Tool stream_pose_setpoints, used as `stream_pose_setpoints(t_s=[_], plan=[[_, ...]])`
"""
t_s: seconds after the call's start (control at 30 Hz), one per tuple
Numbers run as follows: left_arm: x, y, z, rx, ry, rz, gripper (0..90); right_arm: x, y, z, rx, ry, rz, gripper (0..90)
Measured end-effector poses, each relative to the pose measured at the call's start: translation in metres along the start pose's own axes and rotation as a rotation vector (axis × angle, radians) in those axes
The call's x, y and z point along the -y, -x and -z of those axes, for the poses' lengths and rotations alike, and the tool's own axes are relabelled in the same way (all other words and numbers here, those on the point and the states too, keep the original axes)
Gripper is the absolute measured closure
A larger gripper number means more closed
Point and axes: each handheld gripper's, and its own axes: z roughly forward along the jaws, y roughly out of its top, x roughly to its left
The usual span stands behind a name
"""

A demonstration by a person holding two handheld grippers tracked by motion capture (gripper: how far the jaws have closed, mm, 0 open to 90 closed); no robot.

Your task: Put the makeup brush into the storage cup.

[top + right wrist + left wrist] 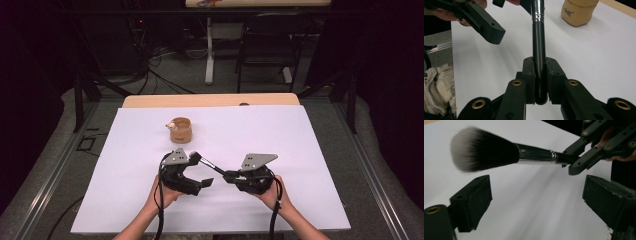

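From the high view we see both grippers low over the white sheet on the tabletop (300,150). The right gripper (231,176) holds a makeup brush (207,164) by the end of its handle, the bristle head slanting up and left toward the left gripper (202,183). A small tan cup (180,130) stands farther back on the sheet, well apart from both.

In the left gripper view, our own fingers (471,202) stand spread wide with nothing between them. The makeup brush (499,150) hangs just beyond them in the air, its fluffy dark head with pale tips to the left, its shiny metal collar and black handle running right into the right gripper (574,161).

In the right gripper view, the fingers (554,80) are pinching the rounded tail of the black handle, which rises straight up past the metal ring. The left gripper (484,25) hovers at the upper left, and the tan cup (576,12) sits at the upper right.

We judge the brush light and stiff along its handle, though glossy and likely to slip or pivot in a narrow pinch. The bristles are soft and would splay if squeezed, so a second hold belongs on the handle or the metal collar.
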Motion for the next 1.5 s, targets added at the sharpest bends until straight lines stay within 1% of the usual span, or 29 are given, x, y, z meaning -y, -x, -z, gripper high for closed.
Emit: stream_pose_setpoints(t_s=[0.1,0.17,0.2,0.27,0.3,0.37,0.4,0.43,0.5,0.53,0.6,0.67,0.73,0.77,0.93,1.1,1.17,1.2,1.23,1.3,1.33,1.37,1.4,1.43,1.47,1.5], plan=[[0.000,0.001,0.000,0.004,0.025,0.019,17.1,0.000,-0.002,-0.003,0.012,0.008,-0.008,78.9],[0.000,0.001,0.000,0.003,0.047,0.041,18.5,-0.001,-0.003,-0.005,0.016,0.010,-0.008,78.9],[0.000,0.001,0.000,0.006,0.061,0.045,21.5,-0.001,-0.004,-0.006,0.025,0.010,-0.010,78.9],[0.000,0.001,0.001,0.007,0.068,0.051,25.1,-0.001,-0.004,-0.007,0.027,0.013,-0.014,78.9],[0.000,0.001,0.002,0.009,0.091,0.064,28.2,-0.001,-0.004,-0.008,0.038,0.011,-0.017,78.9],[0.000,0.000,0.003,0.005,0.106,0.071,31.4,0.000,-0.005,-0.010,0.032,0.013,-0.024,78.9],[0.001,0.000,0.003,0.010,0.119,0.079,33.2,0.000,-0.006,-0.011,0.038,0.014,-0.023,78.9],[0.001,0.000,0.004,0.008,0.122,0.081,35.3,0.000,-0.006,-0.012,0.033,0.016,-0.024,78.9],[0.001,-0.001,0.004,0.013,0.131,0.089,38.0,0.000,-0.007,-0.012,0.040,0.016,-0.024,78.9],[0.002,-0.001,0.004,0.009,0.137,0.095,39.3,0.000,-0.007,-0.013,0.038,0.018,-0.027,78.9],[0.002,-0.002,0.005,0.011,0.138,0.097,42.8,0.001,-0.008,-0.014,0.044,0.016,-0.026,79.0],[0.003,-0.003,0.005,0.016,0.154,0.111,46.2,0.001,-0.008,-0.015,0.041,0.015,-0.027,79.0],[0.003,-0.003,0.006,0.018,0.160,0.115,50.5,0.001,-0.008,-0.016,0.044,0.013,-0.026,79.0],[0.004,-0.004,0.006,0.014,0.175,0.121,52.7,0.002,-0.009,-0.017,0.043,0.014,-0.026,79.0],[0.005,-0.006,0.007,0.020,0.200,0.138,58.5,0.003,-0.012,-0.021,0.030,0.002,-0.022,79.0],[0.005,-0.005,0.008,0.035,0.217,0.132,64.0,0.004,-0.013,-0.026,0.031,-0.011,-0.024,79.0],[0.005,-0.005,0.007,0.055,0.218,0.129,66.8,0.004,-0.013,-0.028,0.030,-0.018,-0.025,78.8],[0.005,-0.005,0.007,0.076,0.223,0.133,68.3,0.005,-0.013,-0.029,0.027,-0.027,-0.027,78.7],[0.005,-0.005,0.007,0.086,0.226,0.133,70.6,0.005,-0.014,-0.031,0.025,-0.038,-0.032,78.3],[0.005,-0.003,0.006,0.108,0.226,0.128,74.5,0.006,-0.014,-0.035,0.017,-0.056,-0.034,77.8],[0.004,-0.002,0.005,0.115,0.215,0.117,75.8,0.006,-0.015,-0.037,0.014,-0.064,-0.036,77.2],[0.004,-0.001,0.004,0.121,0.213,0.115,76.9,0.005,-0.015,-0.038,0.015,-0.074,-0.036,74.9],[0.004,-0.001,0.004,0.121,0.213,0.115,77.4,0.005,-0.015,-0.038,0.015,-0.074,-0.036,74.9],[0.003,0.000,0.004,0.121,0.200,0.097,77.8,0.006,-0.013,-0.039,0.005,-0.079,-0.050,69.7],[0.003,0.000,0.005,0.125,0.197,0.091,77.9,0.006,-0.012,-0.038,0.006,-0.081,-0.052,67.7],[0.002,0.000,0.005,0.122,0.197,0.090,77.9,0.006,-0.011,-0.038,0.005,-0.084,-0.057,61.4]])
